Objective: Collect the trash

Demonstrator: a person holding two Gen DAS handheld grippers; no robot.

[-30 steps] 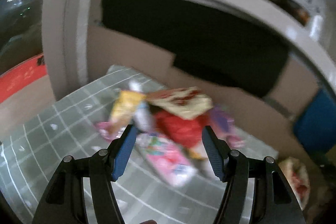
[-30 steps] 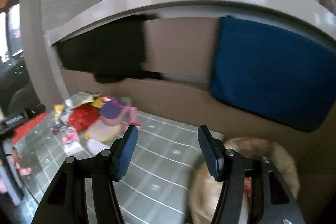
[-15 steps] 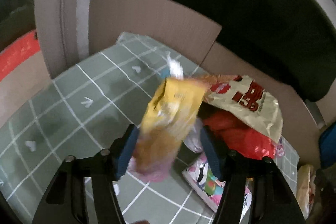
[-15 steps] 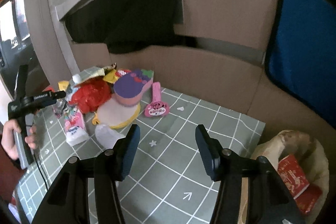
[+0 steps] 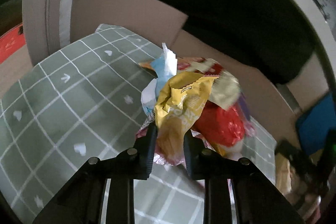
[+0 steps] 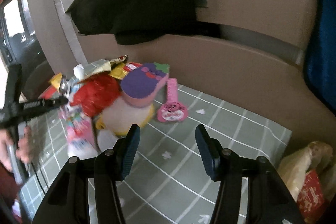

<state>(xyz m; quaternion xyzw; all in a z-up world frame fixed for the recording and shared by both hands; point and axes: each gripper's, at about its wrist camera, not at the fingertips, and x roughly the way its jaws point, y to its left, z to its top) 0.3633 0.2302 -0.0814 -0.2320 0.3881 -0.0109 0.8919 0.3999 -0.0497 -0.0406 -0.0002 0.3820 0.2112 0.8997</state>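
A pile of snack wrappers lies on the green checked mat point(image 5: 63, 98). In the left wrist view my left gripper point(image 5: 169, 138) is closing on a crumpled yellow wrapper point(image 5: 180, 106), and both pads press its lower part. Behind it lie a red wrapper point(image 5: 220, 127), a beige packet point(image 5: 224, 85) and a blue-white wrapper point(image 5: 166, 68). In the right wrist view my right gripper point(image 6: 167, 133) stands open over bare mat point(image 6: 231, 129) with nothing between its fingers. The pile point(image 6: 96, 93) lies to its left, where the left gripper point(image 6: 42, 105) reaches in, held by a hand point(image 6: 23, 148).
A purple eggplant-shaped toy point(image 6: 142, 83), a cream and yellow round thing point(image 6: 126, 114), a pink toy point(image 6: 172, 110) and a pink packet point(image 6: 77, 129) lie by the pile. A brown paper bag point(image 6: 302, 165) holding red packets stands at the right. Brown cardboard walls point(image 6: 231, 68) close the back.
The left gripper's jaws have closed from wide onto the yellow wrapper, and it has dropped closer to the pile. The right gripper has moved in and down toward the mat, still open.
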